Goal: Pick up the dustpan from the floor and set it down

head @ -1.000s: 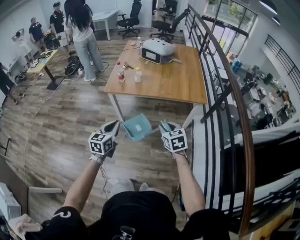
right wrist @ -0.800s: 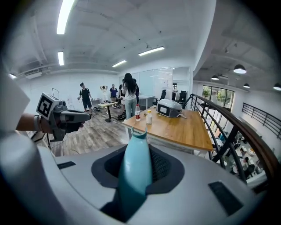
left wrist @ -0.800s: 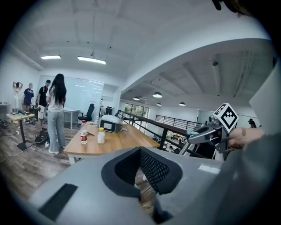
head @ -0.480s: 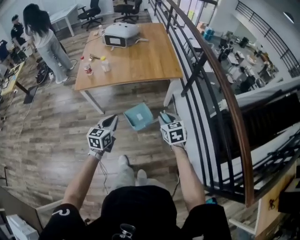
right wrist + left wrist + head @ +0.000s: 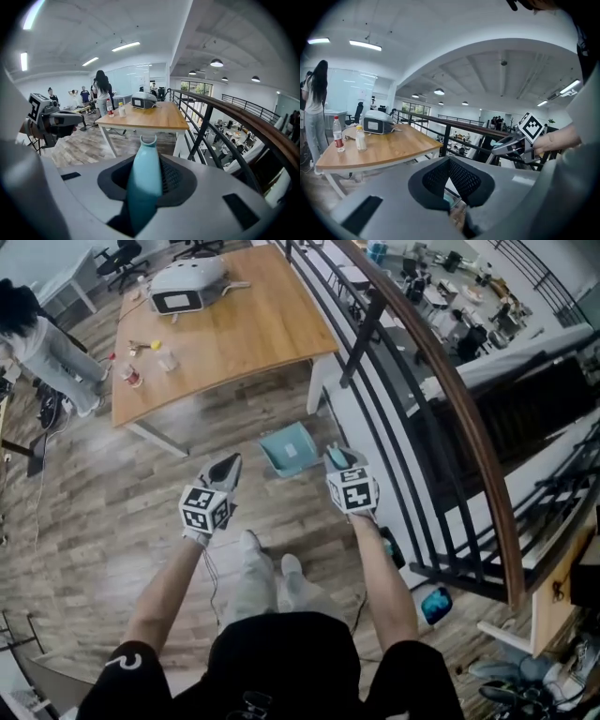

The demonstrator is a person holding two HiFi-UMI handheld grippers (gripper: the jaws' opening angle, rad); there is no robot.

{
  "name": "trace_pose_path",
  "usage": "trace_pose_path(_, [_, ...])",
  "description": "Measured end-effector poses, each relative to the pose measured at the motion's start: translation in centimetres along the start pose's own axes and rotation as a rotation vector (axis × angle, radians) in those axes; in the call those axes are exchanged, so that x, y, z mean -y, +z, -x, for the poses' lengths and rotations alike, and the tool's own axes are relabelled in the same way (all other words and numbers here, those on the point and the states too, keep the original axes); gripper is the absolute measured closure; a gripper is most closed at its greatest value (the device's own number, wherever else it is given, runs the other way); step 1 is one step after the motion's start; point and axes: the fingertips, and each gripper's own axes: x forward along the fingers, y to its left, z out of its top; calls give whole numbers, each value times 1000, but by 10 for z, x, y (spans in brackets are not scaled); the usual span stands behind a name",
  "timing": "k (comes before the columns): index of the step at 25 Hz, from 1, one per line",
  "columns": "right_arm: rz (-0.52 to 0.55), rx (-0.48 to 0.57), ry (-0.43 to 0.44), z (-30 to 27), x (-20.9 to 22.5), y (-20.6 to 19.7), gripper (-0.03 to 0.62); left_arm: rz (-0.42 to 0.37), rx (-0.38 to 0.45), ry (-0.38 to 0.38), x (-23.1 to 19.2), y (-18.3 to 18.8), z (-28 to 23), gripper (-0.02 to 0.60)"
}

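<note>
The right hand-held gripper [image 5: 337, 457] clamps a teal handle [image 5: 145, 178], seemingly of the dustpan [image 5: 289, 448] seen low by the floor [image 5: 122, 521] near the table [image 5: 234, 334], the left hand-held gripper [image 5: 225, 470] closed and empty; light, stiff plastic, best carried by that handle

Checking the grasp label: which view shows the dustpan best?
Head view: the whole dustpan shows, held by the right gripper. Right gripper view shows only its handle between the jaws; left gripper view, just a teal sliver.
</note>
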Motion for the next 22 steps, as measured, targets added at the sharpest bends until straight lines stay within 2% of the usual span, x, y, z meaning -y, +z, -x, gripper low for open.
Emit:
trace_pose_path(5, [-43, -30, -28, -41, 3, -38, 505, -7, -10, -17, -12, -27, -24, 584])
trace_pose_path(9, [-77, -44, -61, -80, 7, -73, 505, 12, -48, -5, -31, -65, -42, 584])
trace_pose_path(17, [-68, -71, -90, -160, -4, -123, 505, 47, -107, 5, -71, -136, -66, 584])
trace_pose_path(22, [-66, -70, -114, -192, -9, -149, 505, 59, -114, 15, -92, -161, -74, 584])
